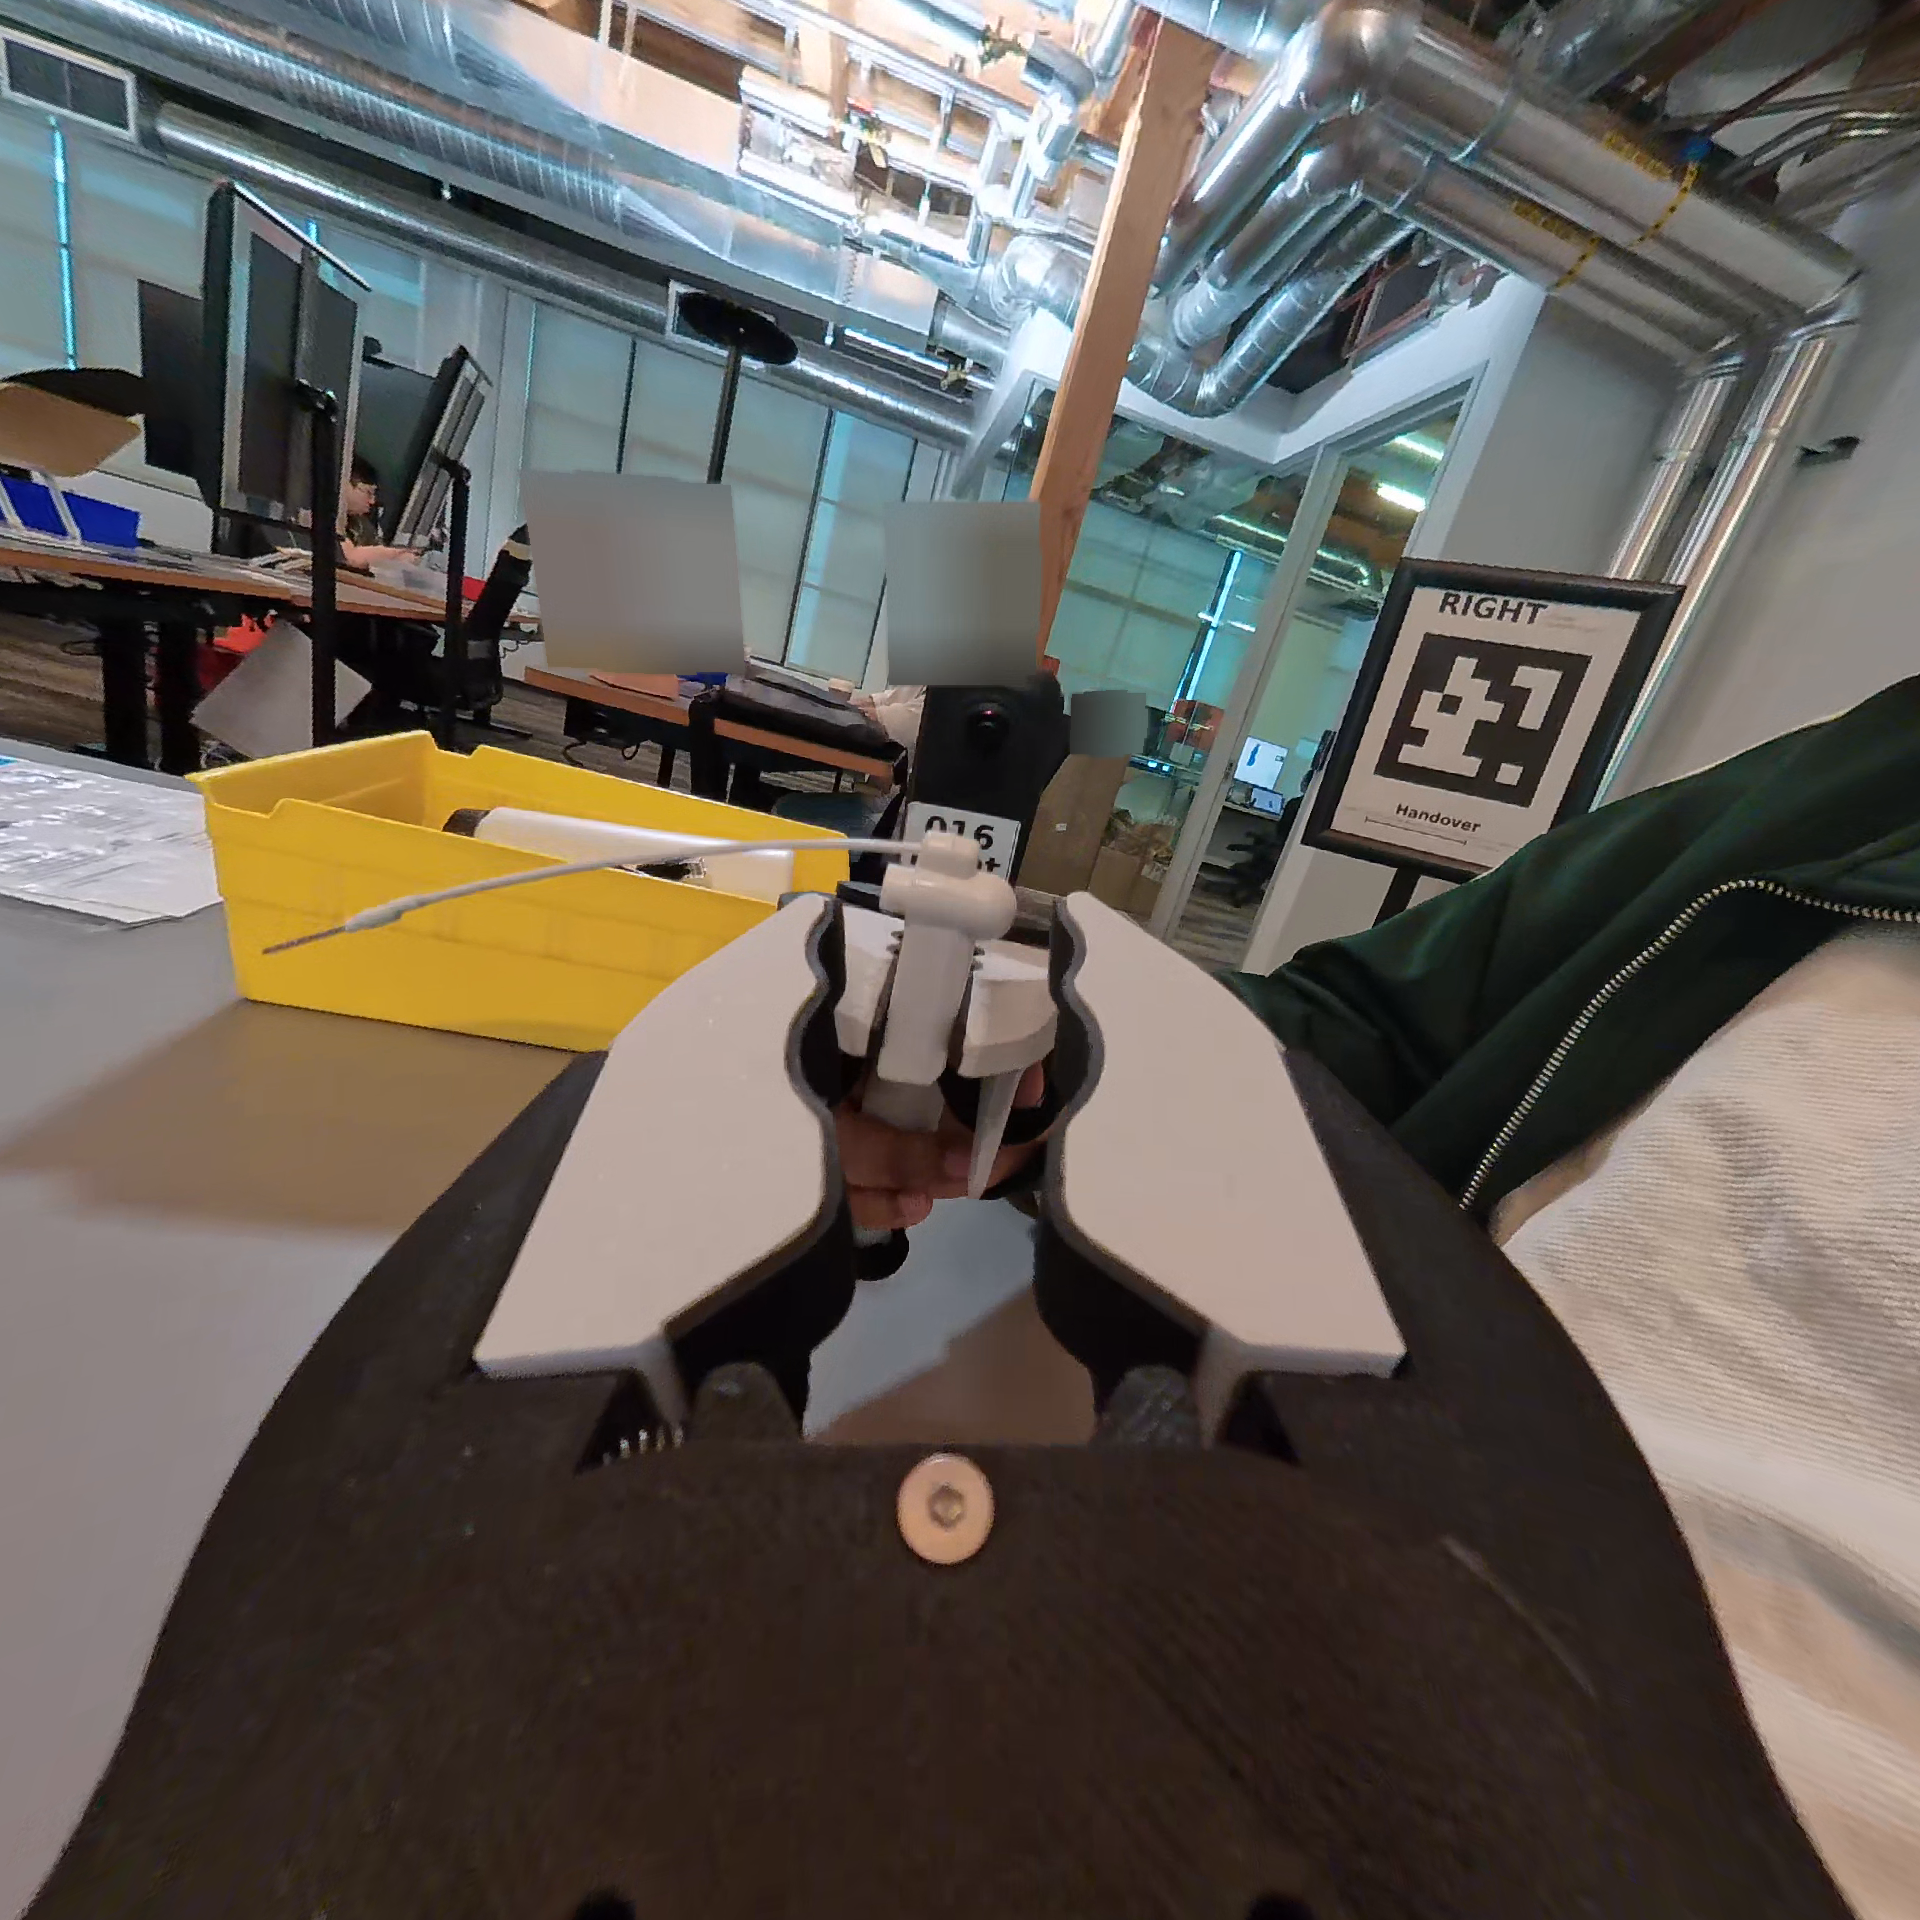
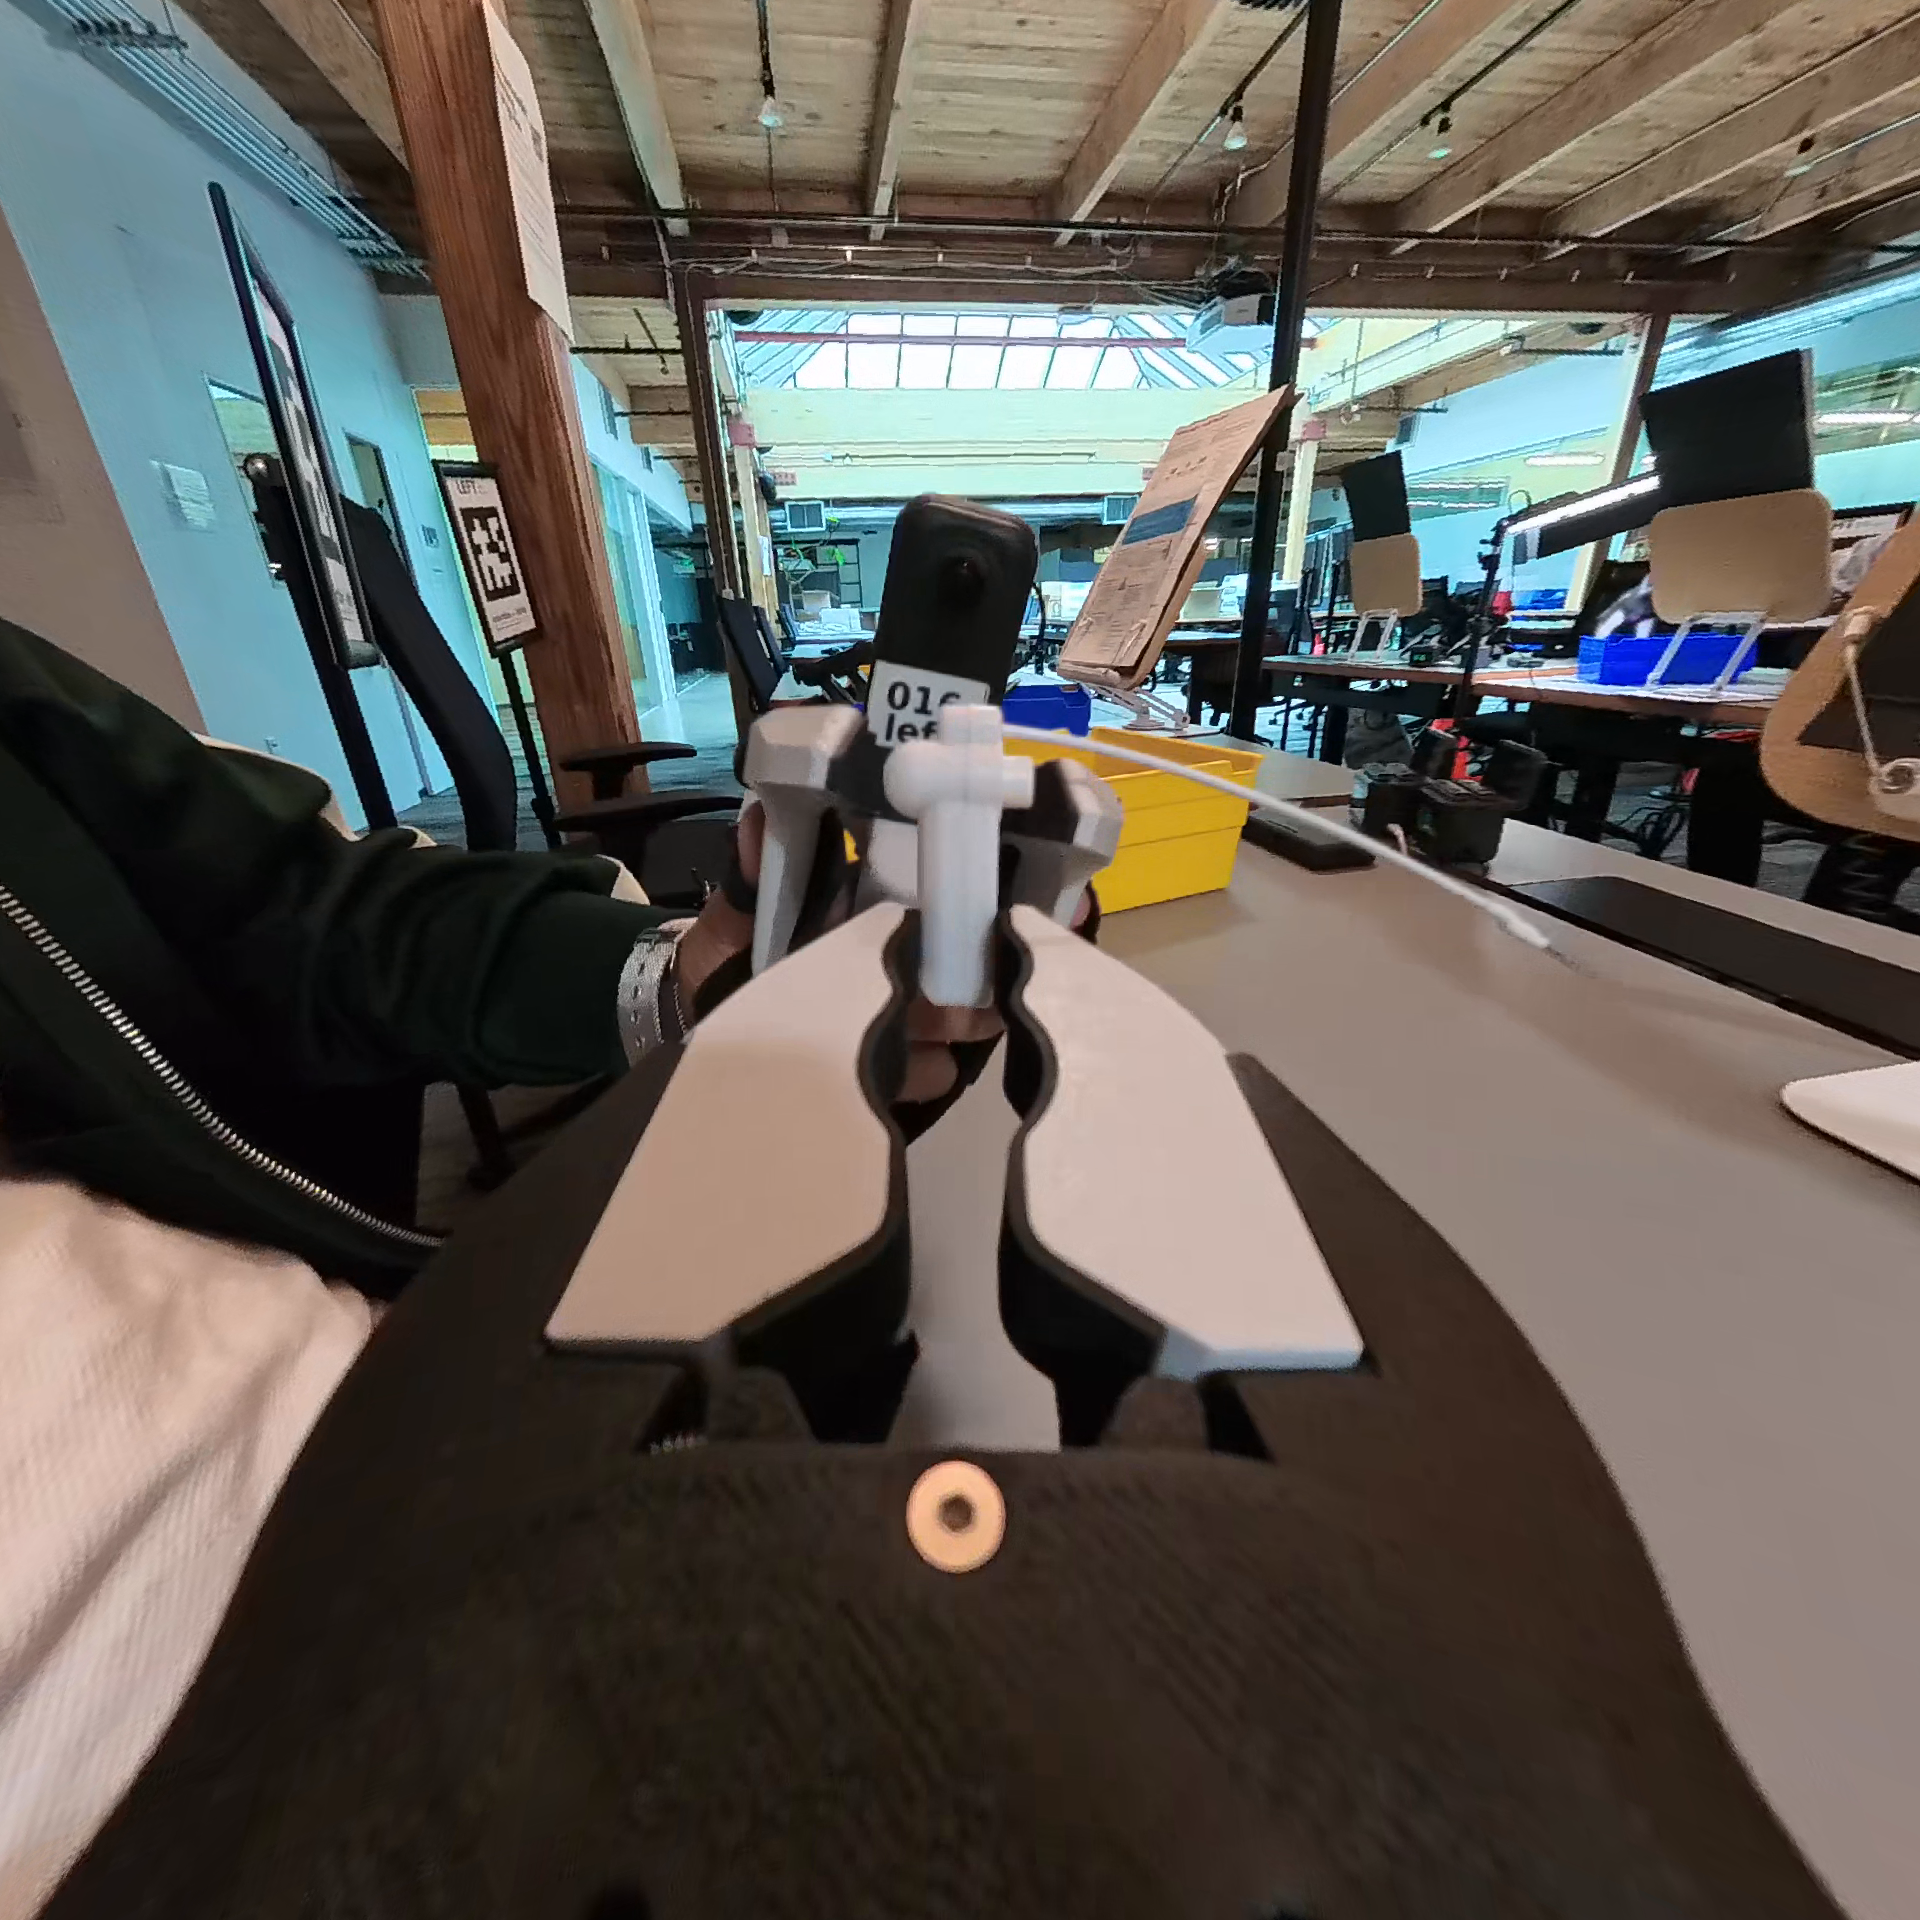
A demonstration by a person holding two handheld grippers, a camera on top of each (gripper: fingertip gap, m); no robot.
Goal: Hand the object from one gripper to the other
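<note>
- The white tool (image 1: 940,966), a stubby upright handle with a crossbar on top and a long thin probe off one side, is held in the air above the grey bench (image 1: 156,1195), between the two grippers, which face each other.
- The left gripper (image 1: 940,997) has its jaws parted wider than the handle, with gaps on both sides.
- The right gripper (image 2: 961,935) has its jaws drawn in close against the handle and appears to be clamping it.
- The handle's long axis is vertical, crosswise to both jaw pairs; the probe points towards the yellow bin (image 1: 499,935).
- Judgement: the left gripper is the receiver and need only close.
</note>
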